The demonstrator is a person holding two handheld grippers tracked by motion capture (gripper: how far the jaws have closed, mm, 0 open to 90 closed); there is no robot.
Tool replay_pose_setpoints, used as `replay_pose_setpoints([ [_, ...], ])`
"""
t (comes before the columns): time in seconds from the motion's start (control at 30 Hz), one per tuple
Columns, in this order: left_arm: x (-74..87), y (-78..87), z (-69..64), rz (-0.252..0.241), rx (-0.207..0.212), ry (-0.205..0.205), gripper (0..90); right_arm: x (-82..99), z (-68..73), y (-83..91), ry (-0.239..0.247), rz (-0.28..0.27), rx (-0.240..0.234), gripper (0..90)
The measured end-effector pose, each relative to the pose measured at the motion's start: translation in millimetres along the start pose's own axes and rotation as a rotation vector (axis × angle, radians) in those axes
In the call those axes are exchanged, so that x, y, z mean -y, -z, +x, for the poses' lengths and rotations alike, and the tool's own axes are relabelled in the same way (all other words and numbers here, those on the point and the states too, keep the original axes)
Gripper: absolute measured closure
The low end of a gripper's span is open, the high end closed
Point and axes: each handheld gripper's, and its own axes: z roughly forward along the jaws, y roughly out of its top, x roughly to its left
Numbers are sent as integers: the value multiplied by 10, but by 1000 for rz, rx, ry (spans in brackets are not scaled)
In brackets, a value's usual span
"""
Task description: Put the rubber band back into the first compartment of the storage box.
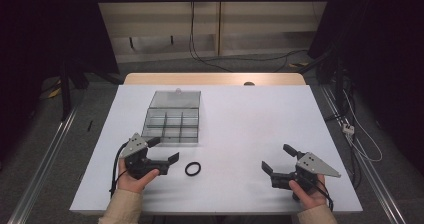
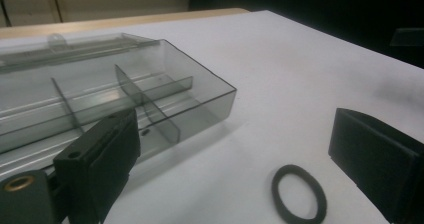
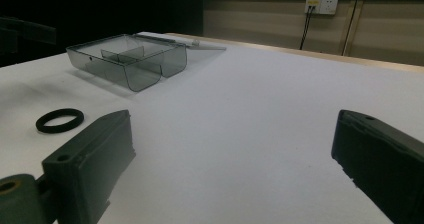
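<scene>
A black rubber ring [image 1: 193, 169] lies flat on the white table [image 1: 240, 114], just in front of a clear smoky compartment box [image 1: 172, 124] whose lid is open toward the back. My left gripper [image 1: 164, 150] is open, with the ring a little to its right. In the left gripper view the ring [image 2: 299, 194] lies between the spread jaws, nearer the right one, and the box [image 2: 125, 99] stands close behind. My right gripper [image 1: 279, 158] is open and empty at the front right. From the right gripper view, the ring [image 3: 59, 120] and the box [image 3: 127, 59] lie off to the left.
The table's wooden far edge [image 1: 215, 78] borders a floor with cables [image 1: 200, 54]. Metal rails [image 1: 45, 154] run along both sides of the table. A socket [image 3: 320, 6] sits on the back wall. White tabletop spreads between and beyond the two grippers.
</scene>
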Motion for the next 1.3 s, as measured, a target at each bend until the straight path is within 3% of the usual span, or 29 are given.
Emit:
replay_pose_setpoints([
  [0.23, -18, -147, -110, 106, 55, -29, 217, -2, 5, -5, 3, -2, -5, 30],
  [0.27, -13, -181, -132, 143, 66, -33, 280, -3, 7, -5, 4, -2, -5, 30],
  [0.33, -10, -195, -141, 162, 73, -38, 380, -4, 8, -5, 4, -2, -7, 30],
  [0.4, -1, -228, -159, 186, 89, -27, 406, -5, 8, -5, 4, -2, -7, 30],
  [0.43, 6, -255, -173, 213, 96, -28, 485, -5, 8, -4, 4, -3, -8, 30],
  [0.57, 16, -291, -194, 240, 104, -30, 562, -6, 6, -5, 4, -4, -8, 31],
  [0.6, 21, -304, -200, 247, 108, -32, 618, -7, 7, -5, 2, -5, -7, 31],
  [0.77, 40, -352, -226, 284, 131, -22, 668, -6, 7, -8, 5, -3, -8, 31],
  [1.0, 84, -440, -272, 360, 139, -39, 720, -8, 7, -7, 4, -6, -9, 31],
  [1.3, 121, -487, -300, 412, 109, -55, 770, -8, 2, -8, 10, 1, -11, 31],
])
